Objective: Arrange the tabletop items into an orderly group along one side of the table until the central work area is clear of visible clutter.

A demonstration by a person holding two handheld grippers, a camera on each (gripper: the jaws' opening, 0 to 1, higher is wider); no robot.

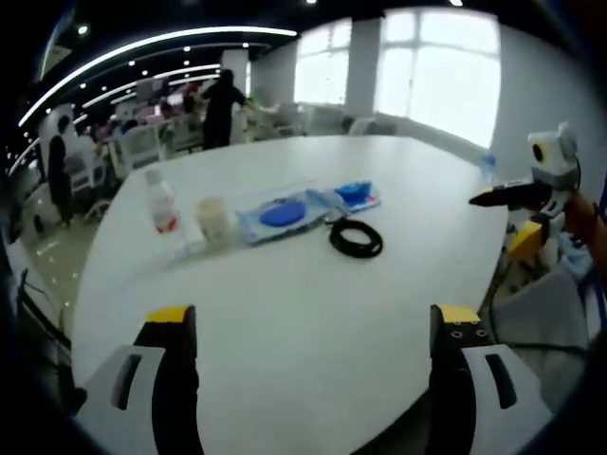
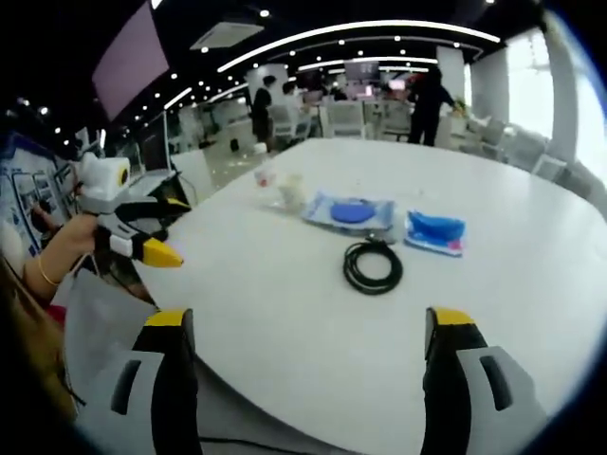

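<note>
Left gripper view looks across a white table (image 1: 285, 284) from one edge, with the left gripper (image 1: 313, 327) held above the near rim, its two yellow-tipped jaws set wide apart and nothing between them. Toward the middle of the table lies a loose row of items: a clear bottle (image 1: 162, 201) with a red label stands upright at the left end, a pale cup (image 1: 214, 220) stands just beside it, and a flat packet with a blue disc (image 1: 283, 214) lies to the right of the cup. A smaller blue packet (image 1: 358, 194) lies just beyond that, and a coil of black cable (image 1: 356, 238) lies flat near both packets, on the side nearer the camera. The right gripper (image 1: 488, 197) enters from the right edge of this view, off the table rim; whether its jaws are wide or narrow cannot be told here. Right gripper view shows that gripper's own jaws (image 2: 308, 327) wide apart and empty above the table edge, with the cable coil (image 2: 373, 265) ahead, the disc packet (image 2: 349, 210) and the blue packet (image 2: 435, 232) beyond it, and the cup (image 2: 290, 190) and bottle (image 2: 265, 171) farther back. The left gripper (image 2: 161, 237) shows at the left, held in a hand (image 2: 66, 248) off the table.
</note>
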